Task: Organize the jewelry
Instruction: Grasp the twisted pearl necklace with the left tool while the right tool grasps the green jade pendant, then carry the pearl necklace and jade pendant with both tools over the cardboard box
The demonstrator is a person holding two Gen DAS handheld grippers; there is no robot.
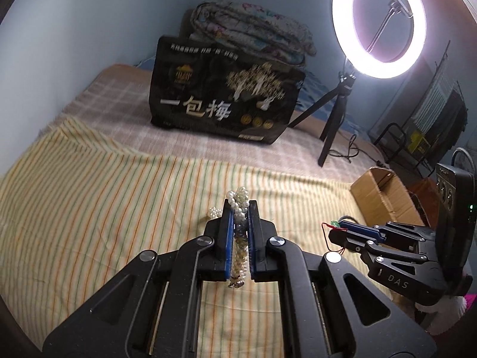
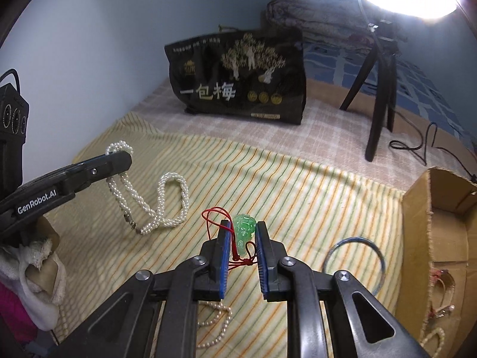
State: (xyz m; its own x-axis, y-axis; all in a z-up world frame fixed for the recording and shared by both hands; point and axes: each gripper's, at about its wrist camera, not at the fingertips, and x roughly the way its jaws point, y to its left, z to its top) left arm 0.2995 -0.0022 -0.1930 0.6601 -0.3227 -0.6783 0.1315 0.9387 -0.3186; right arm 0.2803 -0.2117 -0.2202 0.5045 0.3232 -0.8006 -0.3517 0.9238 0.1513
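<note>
In the left wrist view my left gripper (image 1: pixel 241 205) is shut on a multi-strand pearl necklace (image 1: pixel 238 197) that runs between its blue pads. The right wrist view shows that left gripper (image 2: pixel 123 161) raised, with the pearl necklace (image 2: pixel 173 197) hanging from it down to the striped cloth (image 2: pixel 298 185). My right gripper (image 2: pixel 242 226) is shut on a green carved pendant (image 2: pixel 245 231) with a red cord looping out on the left. From the left wrist view the right gripper (image 1: pixel 335 229) sits low right, with the pendant (image 1: pixel 336 224) at its tip.
An open cardboard box (image 2: pixel 441 223) stands at the right edge, next to a thin blue bangle (image 2: pixel 353 264) on the cloth. Another pearl strand (image 2: pixel 217 325) lies under my right gripper. A black bag (image 2: pixel 238 77) and a ring-light tripod (image 2: pixel 381 89) stand behind.
</note>
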